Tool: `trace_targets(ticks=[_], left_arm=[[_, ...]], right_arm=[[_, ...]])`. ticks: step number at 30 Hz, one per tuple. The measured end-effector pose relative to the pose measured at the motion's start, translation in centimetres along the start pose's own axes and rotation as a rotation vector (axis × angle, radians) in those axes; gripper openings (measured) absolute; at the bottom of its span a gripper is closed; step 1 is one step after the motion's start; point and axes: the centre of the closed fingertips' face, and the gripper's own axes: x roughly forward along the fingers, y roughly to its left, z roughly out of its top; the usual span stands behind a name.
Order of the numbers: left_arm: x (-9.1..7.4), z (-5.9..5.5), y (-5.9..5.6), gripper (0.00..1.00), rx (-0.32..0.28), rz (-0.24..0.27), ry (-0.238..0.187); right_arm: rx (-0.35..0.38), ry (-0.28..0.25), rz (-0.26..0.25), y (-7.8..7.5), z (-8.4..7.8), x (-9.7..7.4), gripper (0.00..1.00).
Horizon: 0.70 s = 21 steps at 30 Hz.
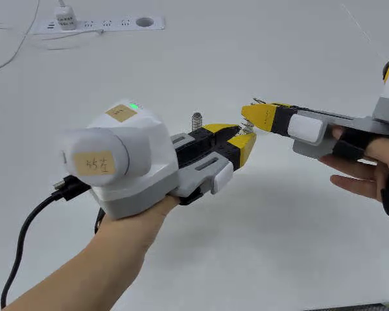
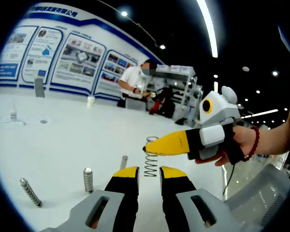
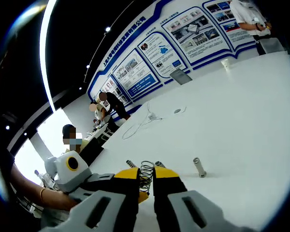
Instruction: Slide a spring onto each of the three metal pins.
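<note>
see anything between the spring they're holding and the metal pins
Nothing visible: the spring, pinched at its top by the right gripper, stands between the left gripper's fingers, and the nearest pin stands just beside it with bare table between.

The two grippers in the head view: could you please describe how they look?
Both grippers have grey-and-white bodies with black-and-yellow tongs. The left gripper carries two tan labels, a green light and a black cable. The hand on the right gripper wears a black wrap and a red bead bracelet.
</note>
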Motion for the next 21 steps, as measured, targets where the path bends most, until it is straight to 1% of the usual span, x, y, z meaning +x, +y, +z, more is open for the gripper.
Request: trace_targets(ticks=[2,5,8,12,15,16,21], left_arm=[[-0.1,-0.1,0.1,0.19,0.010,0.005,0.008],[-0.2,-0.3,0.3,0.24,0.029,0.016,0.025],[-0.4,-0.6,0.6,0.29,0.062,0.040,0.049],[-0.7,-0.9,0.8,0.35,0.097,0.056,0.073],[-0.9,-1.3,0.9,0.40,0.113,0.063,0.095],[-1.0,-1.4,1.0,0.41,0.122,0.068,0.103],[-1.6,-1.8,1.5,0.51,0.157,0.096,0.127]], right_arm=[[-0.014,-0.002,-0.004,0.0,0.1,0.0,0.11],[-0.042,-0.007,-0.011,-0.4,0.5,0.0,0.11],[-0.079,-0.014,-0.022,-0.6,0.8,0.0,0.11],[-0.120,-0.026,-0.038,-0.9,1.3,0.1,0.11],[-0.149,-0.033,-0.053,-1.3,1.8,0.1,0.11],[-0.171,-0.037,-0.063,-1.5,2.0,0.1,0.11],[-0.226,-0.046,-0.088,-2.3,2.6,0.3,0.11]])
